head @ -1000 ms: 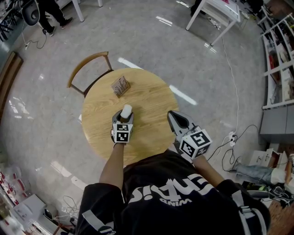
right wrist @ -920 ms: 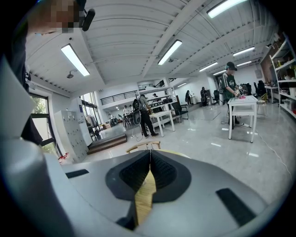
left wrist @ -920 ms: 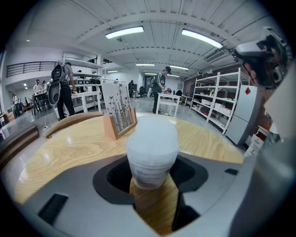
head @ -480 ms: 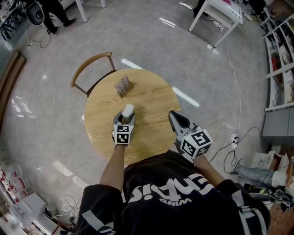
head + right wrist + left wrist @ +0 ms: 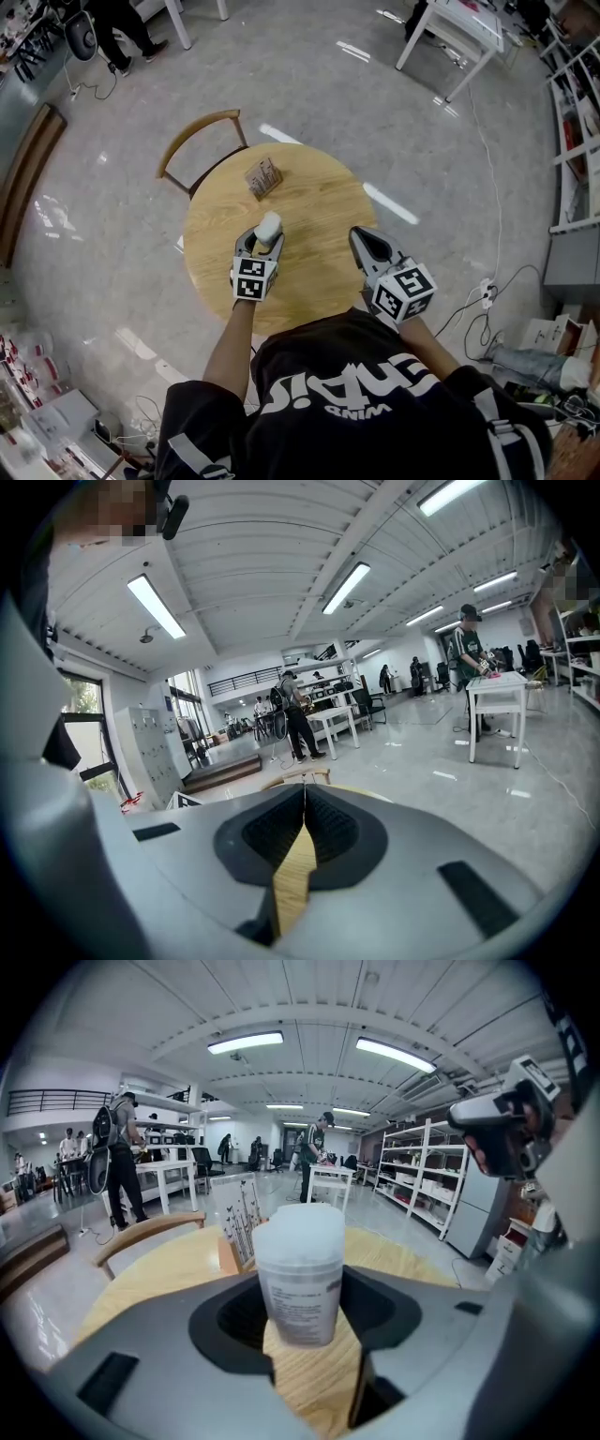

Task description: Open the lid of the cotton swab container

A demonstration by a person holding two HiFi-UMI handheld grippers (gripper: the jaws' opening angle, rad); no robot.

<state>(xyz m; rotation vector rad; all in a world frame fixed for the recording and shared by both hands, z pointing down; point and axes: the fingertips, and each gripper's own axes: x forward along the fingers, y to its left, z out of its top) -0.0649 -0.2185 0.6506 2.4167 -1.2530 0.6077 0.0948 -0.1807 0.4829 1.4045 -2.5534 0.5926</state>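
the cotton swab container (image 5: 300, 1279) – lid on – is gripped by the left gripper (image 5: 262, 242) over the surface (image 5: 309, 202); the right gripper (image 5: 364, 240) is seen closed, empty.

One container (image 5: 268, 225), one table (image 5: 314, 197), one chair (image 5: 199, 119)

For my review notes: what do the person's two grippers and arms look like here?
The left gripper and right gripper are grey tapering shells with black jaw pads, each carrying a white cube printed with black square markers. The person wears a black short-sleeved shirt with white lettering; forearms bare.
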